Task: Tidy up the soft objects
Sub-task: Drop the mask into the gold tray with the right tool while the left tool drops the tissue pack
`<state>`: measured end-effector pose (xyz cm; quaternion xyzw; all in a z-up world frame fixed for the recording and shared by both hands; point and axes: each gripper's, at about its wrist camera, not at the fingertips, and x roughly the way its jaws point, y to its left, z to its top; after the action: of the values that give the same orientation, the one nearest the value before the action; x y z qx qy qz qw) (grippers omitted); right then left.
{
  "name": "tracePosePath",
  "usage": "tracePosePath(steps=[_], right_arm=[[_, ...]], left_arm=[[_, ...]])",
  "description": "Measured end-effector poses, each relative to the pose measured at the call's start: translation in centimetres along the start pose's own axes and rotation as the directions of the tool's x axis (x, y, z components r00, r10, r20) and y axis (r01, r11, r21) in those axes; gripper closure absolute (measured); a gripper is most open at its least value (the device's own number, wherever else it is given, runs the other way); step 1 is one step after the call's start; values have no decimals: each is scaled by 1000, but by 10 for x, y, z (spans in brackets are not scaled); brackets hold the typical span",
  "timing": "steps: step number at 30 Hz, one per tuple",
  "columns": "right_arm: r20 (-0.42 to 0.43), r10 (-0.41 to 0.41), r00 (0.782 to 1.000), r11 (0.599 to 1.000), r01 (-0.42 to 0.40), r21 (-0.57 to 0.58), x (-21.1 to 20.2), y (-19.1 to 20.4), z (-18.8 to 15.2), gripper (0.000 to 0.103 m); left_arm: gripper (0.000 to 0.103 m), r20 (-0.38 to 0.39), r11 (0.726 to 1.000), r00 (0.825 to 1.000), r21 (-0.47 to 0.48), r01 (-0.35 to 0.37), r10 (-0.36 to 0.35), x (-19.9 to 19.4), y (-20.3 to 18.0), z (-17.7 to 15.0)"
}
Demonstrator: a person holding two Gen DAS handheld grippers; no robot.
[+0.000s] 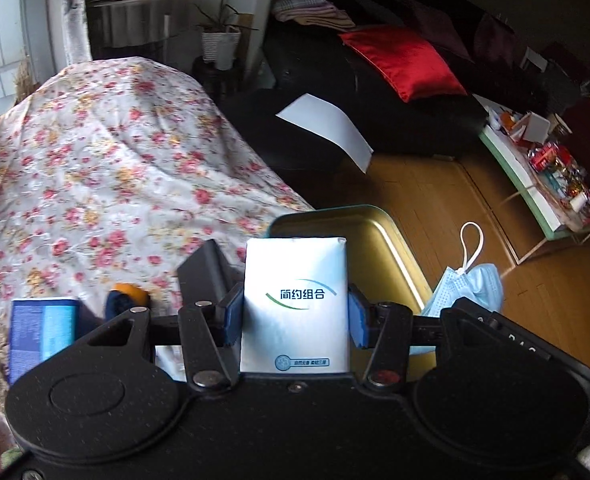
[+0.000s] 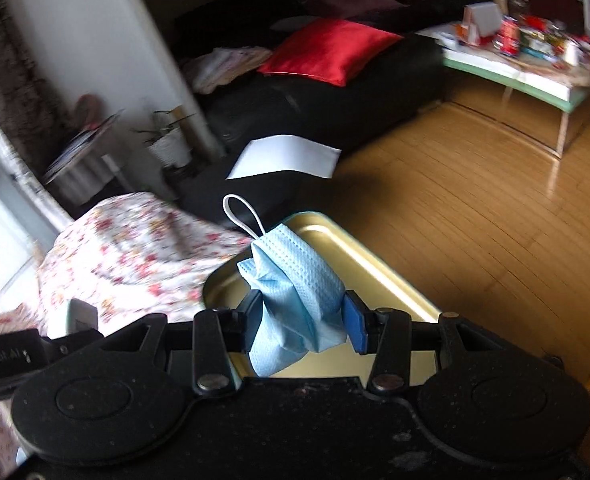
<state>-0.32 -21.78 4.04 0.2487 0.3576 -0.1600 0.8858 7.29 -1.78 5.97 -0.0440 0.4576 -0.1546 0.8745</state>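
**Tissue pack clamped over the tin**

At lower centre, the left gripper (image 1: 295,316) pinches a white tissue pack (image 1: 295,304) upright between its blue pads (image 1: 231,316). Behind the pack lies a gold tin tray (image 1: 379,240). A crumpled blue face mask (image 1: 471,286) hangs at lower right. A floral cloth (image 1: 107,168) fills the left; a red cushion (image 1: 403,60) sits upper right.

Tin tray (image 1: 391,240) partly hidden behind tissue pack (image 1: 295,304); coffee table (image 2: 535,80) clutter blurred.
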Motion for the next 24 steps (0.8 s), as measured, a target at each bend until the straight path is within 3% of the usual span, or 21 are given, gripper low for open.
tracePosePath(steps=[7,13,14,15,16,19,24], right_arm=[[-107,-115,988,993,119,28,19,-12,-8,59],[-133,-99,986,991,110,77,25,-21,-9,58],[-131,-97,987,991,108,79,24,-21,-9,52],[-129,-94,987,991,105,79,24,-20,-8,40],[-123,-92,988,992,102,78,23,-20,-8,36],[-96,-108,990,991,115,65,22,-16,-7,35],[-103,-102,989,990,111,85,25,-19,-5,33]], left_arm=[[53,-66,1000,998,19,-9,10,42,-25,-7],[53,-113,999,993,28,-17,20,64,-37,-10],[53,-112,999,993,30,-19,22,65,-38,-10],[53,-110,999,994,33,-21,24,65,-39,-9],[50,-105,999,994,34,-23,26,66,-40,-8],[38,-82,999,996,27,-34,36,65,-40,-6],[37,-82,999,996,23,-43,45,64,-36,-6]])
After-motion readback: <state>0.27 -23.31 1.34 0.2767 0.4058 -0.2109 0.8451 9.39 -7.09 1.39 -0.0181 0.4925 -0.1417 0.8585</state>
